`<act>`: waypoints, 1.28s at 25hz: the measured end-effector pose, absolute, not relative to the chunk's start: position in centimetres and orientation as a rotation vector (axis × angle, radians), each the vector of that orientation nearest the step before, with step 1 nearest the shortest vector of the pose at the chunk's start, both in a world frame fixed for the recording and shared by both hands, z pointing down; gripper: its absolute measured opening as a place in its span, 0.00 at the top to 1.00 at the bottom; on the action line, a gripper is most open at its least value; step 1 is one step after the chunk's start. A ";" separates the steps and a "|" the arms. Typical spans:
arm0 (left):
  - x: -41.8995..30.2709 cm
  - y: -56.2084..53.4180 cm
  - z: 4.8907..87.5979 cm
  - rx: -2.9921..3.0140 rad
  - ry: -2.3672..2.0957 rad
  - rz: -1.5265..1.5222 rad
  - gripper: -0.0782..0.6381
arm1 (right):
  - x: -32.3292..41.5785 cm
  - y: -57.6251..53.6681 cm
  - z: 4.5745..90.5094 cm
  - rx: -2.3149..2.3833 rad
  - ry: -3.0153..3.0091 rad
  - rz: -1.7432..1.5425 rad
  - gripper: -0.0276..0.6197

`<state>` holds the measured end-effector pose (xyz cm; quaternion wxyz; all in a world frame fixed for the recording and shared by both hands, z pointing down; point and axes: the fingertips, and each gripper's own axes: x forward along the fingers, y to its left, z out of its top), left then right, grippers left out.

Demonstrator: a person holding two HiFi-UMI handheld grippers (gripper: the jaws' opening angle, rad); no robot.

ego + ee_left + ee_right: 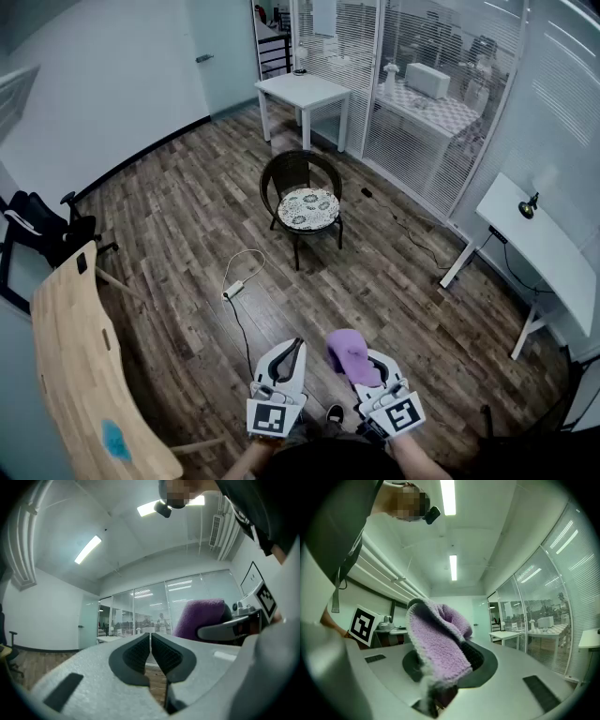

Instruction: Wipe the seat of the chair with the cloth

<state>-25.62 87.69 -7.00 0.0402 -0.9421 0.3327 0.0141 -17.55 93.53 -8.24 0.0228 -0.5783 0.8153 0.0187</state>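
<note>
A dark wicker chair [298,192] with a round patterned seat cushion [307,208] stands in the middle of the room, far ahead of both grippers. My right gripper [359,364] is shut on a purple cloth [352,354], which bulges out between its jaws; up close the fleecy cloth [440,641] fills the right gripper view. My left gripper [289,361] is held beside it at the bottom of the head view, its ribbed pads [165,654] pressed together with nothing between them. The cloth [199,617] also shows to the right in the left gripper view.
A white cable with a plug block [234,289] lies on the wood floor between me and the chair. A wooden table [80,375] runs along the left, white desks stand at the back [302,92] and the right [539,246], and glass walls with blinds [450,112] close the far side.
</note>
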 end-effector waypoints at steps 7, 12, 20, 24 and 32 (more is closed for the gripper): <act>-28.9 85.9 -6.5 -2.901 1.003 0.054 0.85 | -20.3 92.0 -7.2 -1.747 2.489 -0.070 0.84; -31.0 83.8 -6.2 -2.899 0.955 0.047 0.85 | -22.2 89.9 -6.8 -1.791 2.470 -0.070 0.84; -31.4 80.1 -4.5 -2.932 0.892 -0.011 0.85 | -22.4 86.6 -5.5 -1.903 2.406 -0.081 0.84; -28.8 77.2 -3.6 -2.950 0.870 0.002 0.85 | -19.5 84.1 -4.1 -1.945 2.385 -0.119 0.84; -20.4 68.2 -3.0 -2.950 0.810 -0.091 0.85 | -10.8 75.4 -1.6 -1.973 2.330 -0.189 0.84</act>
